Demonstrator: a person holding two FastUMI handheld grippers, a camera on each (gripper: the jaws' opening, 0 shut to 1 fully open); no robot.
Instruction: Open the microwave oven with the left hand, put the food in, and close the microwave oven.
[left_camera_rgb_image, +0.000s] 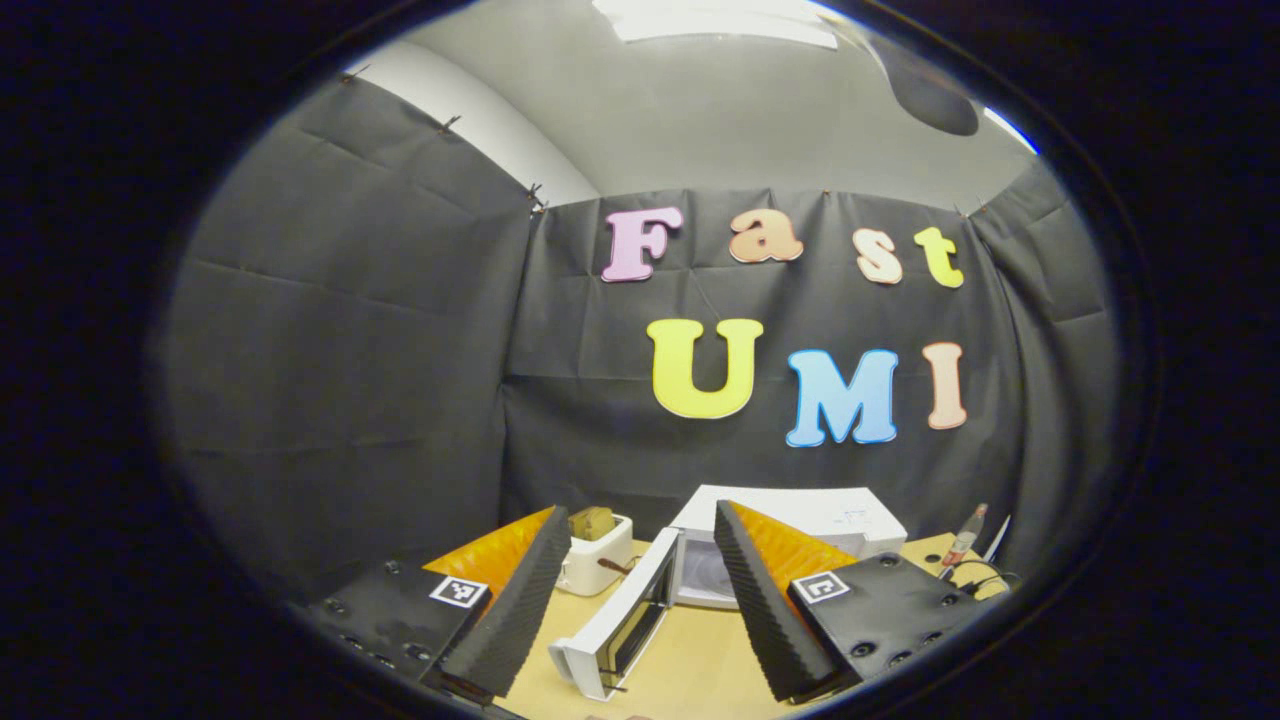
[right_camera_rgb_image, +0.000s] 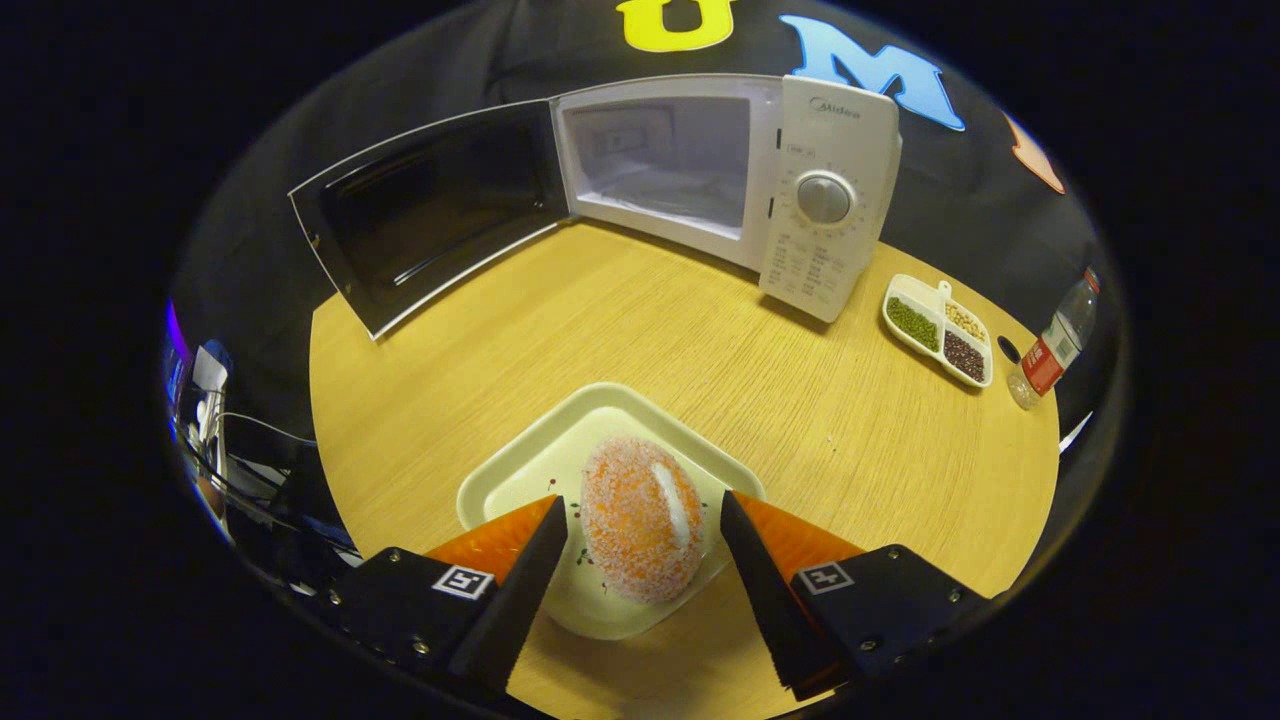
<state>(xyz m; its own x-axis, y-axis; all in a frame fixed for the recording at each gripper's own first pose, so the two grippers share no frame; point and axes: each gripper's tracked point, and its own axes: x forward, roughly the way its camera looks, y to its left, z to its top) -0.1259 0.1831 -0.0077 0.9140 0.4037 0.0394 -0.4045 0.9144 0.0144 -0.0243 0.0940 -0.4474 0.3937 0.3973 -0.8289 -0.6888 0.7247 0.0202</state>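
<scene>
The white microwave oven (right_camera_rgb_image: 800, 190) stands at the back of the wooden table, its door (right_camera_rgb_image: 430, 215) swung wide to the left and its cavity (right_camera_rgb_image: 660, 155) bare. An orange, sugar-coated piece of food (right_camera_rgb_image: 640, 515) lies on a pale square plate (right_camera_rgb_image: 520, 470) near the table's front. My right gripper (right_camera_rgb_image: 640, 545) is open, one finger on either side of the food, apart from it. My left gripper (left_camera_rgb_image: 640, 590) is open and held high and back from the table. Beyond it I see the microwave oven (left_camera_rgb_image: 800, 520) and its open door (left_camera_rgb_image: 625, 625) edge-on.
A white divided dish (right_camera_rgb_image: 940, 330) of beans and a plastic bottle (right_camera_rgb_image: 1050, 350) stand right of the oven. A white toaster (left_camera_rgb_image: 595, 555) sits left of the oven. Cables (left_camera_rgb_image: 975, 575) lie at the table's right edge. Bare wood (right_camera_rgb_image: 640, 330) lies between plate and oven.
</scene>
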